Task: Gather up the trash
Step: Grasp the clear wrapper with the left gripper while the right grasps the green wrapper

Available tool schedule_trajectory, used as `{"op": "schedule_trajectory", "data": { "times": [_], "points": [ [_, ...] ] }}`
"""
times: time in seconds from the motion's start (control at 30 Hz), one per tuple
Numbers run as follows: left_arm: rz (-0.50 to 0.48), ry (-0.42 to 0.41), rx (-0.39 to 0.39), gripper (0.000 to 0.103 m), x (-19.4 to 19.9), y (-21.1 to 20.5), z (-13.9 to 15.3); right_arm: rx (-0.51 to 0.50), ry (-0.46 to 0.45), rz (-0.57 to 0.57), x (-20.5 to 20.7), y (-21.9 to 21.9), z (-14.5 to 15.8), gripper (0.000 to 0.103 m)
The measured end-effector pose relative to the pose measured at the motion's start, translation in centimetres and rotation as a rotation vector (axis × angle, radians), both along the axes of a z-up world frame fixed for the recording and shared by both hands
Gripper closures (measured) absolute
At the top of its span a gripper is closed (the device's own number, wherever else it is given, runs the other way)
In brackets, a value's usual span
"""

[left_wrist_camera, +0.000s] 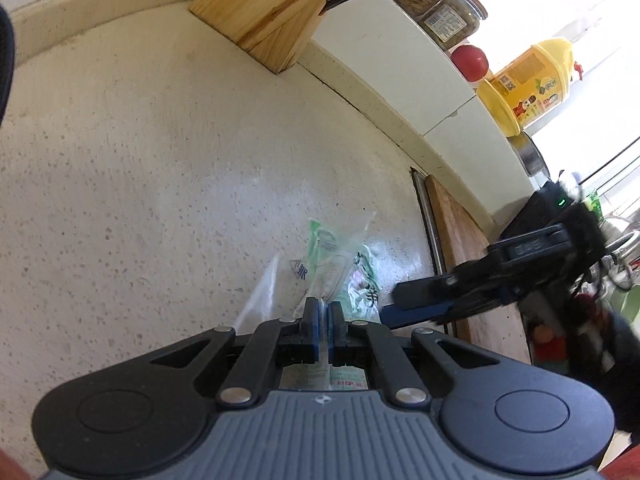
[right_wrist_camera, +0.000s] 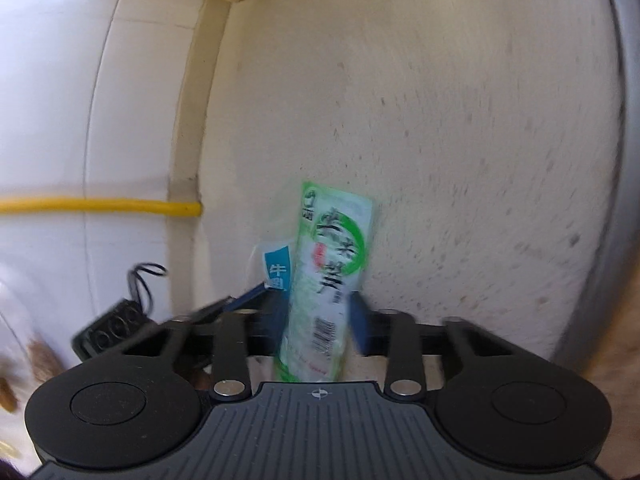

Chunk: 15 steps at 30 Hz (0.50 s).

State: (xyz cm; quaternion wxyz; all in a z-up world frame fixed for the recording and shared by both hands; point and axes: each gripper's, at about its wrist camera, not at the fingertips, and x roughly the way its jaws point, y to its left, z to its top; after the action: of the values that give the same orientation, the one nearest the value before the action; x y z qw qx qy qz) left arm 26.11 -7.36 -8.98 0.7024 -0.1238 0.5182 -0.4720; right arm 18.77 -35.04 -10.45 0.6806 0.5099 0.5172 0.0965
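Left wrist: my left claw (left_wrist_camera: 321,314) clamped on clear wrapper (left_wrist_camera: 260,292) over bench (left_wrist_camera: 140,160); right claw (right_wrist_camera: 318,320) apart w/ green packet (right_wrist_camera: 324,280) between fingers.

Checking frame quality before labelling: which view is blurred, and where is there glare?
Right wrist view: motion blur smears the green wrapper and the countertop. Left wrist view: mostly sharp, but the window behind the yellow bottle is blown out, and the right tongs blur.
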Motion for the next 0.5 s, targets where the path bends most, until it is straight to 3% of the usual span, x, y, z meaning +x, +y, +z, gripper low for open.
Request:
{"op": "schedule_trajectory", "data": {
  "times": [0.1, 0.17, 0.3, 0.37, 0.43, 0.5],
  "points": [
    [0.004, 0.039, -0.015, 0.099, 0.2, 0.3, -0.3, 0.116, -0.042, -0.045, 0.2, 0.3, -1.4, 0.06],
    [0.022, 0.097, -0.046, 0.099, 0.5, 0.7, -0.8, 0.159, -0.07, -0.046, 0.5, 0.9, -1.9, 0.062],
    [0.039, 0.121, -0.063, 0.099, 0.3, 1.1, -1.1, 0.168, -0.092, -0.037, 1.7, 2.4, -1.8, 0.062],
    [0.044, 0.105, -0.051, 0.099, 0.0, 0.9, -0.9, 0.105, -0.101, -0.033, 1.9, 2.7, -1.2, 0.061],
    [0.048, 0.095, -0.041, 0.099, -0.3, 0.8, -0.8, 0.056, -0.111, -0.026, 1.9, 3.1, -0.7, 0.079],
    [0.055, 0.093, -0.036, 0.099, -0.4, 0.9, -0.7, 0.036, -0.095, -0.023, 1.6, 3.0, -0.7, 0.089]
  ]
}}
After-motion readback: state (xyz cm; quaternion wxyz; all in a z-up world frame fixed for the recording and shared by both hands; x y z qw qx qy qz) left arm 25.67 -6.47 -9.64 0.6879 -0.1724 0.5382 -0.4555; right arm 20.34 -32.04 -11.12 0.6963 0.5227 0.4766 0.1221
